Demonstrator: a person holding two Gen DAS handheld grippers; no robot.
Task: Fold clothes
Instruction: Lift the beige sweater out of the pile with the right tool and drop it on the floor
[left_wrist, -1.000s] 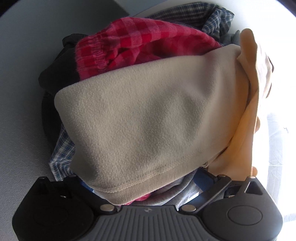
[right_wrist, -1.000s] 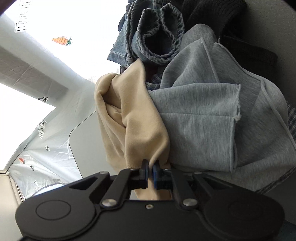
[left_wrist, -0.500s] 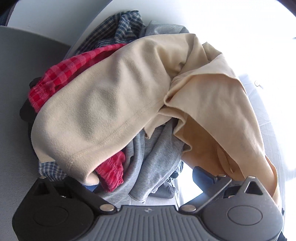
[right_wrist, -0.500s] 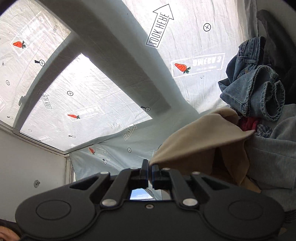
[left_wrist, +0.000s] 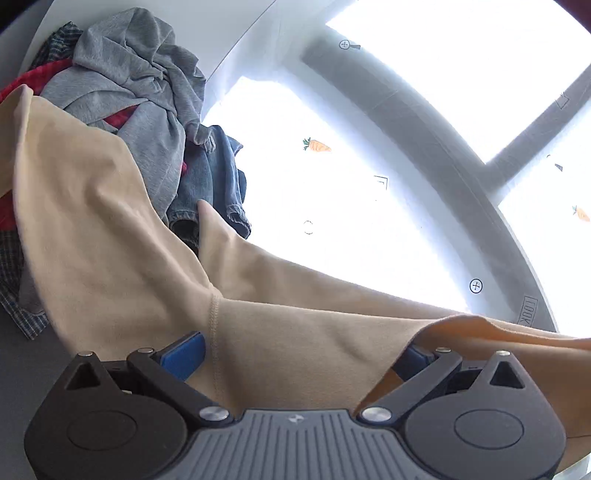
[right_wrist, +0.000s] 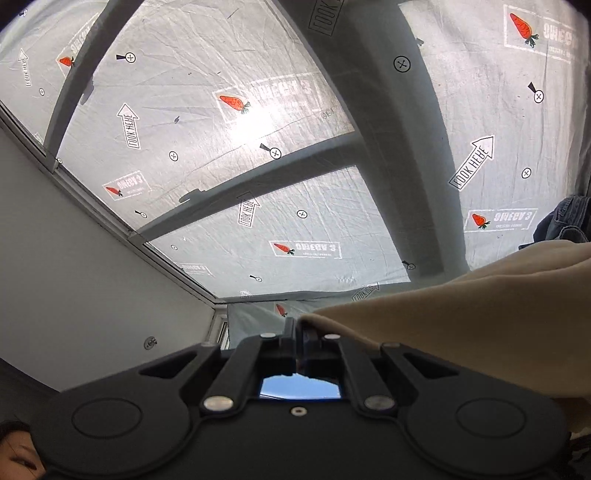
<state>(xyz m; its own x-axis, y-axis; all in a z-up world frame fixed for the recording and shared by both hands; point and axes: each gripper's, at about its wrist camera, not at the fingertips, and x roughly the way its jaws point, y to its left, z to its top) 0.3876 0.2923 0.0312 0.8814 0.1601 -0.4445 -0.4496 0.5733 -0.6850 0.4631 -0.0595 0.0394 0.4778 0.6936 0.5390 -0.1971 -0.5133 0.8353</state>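
1. The right gripper (right_wrist: 296, 328) pinches a corner of the beige garment (left_wrist: 110, 236), which trails off the clothes pile (left_wrist: 147, 92).
2. The left gripper (left_wrist: 295, 354) gapes wide, cloth draped between its jaws.
3. Advice: clamp left, lift clear, spread flat.

Clothes pile (left_wrist: 140, 122) blocked everything toward 10 o'clock; beige garment (left_wrist: 110, 229) draped across low, open air toward 2.

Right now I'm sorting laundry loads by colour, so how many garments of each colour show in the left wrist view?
Beige garment: 1
Grey garment: 1
Blue denim garment: 1
Red checked garment: 1
Dark plaid garment: 1
Total: 5
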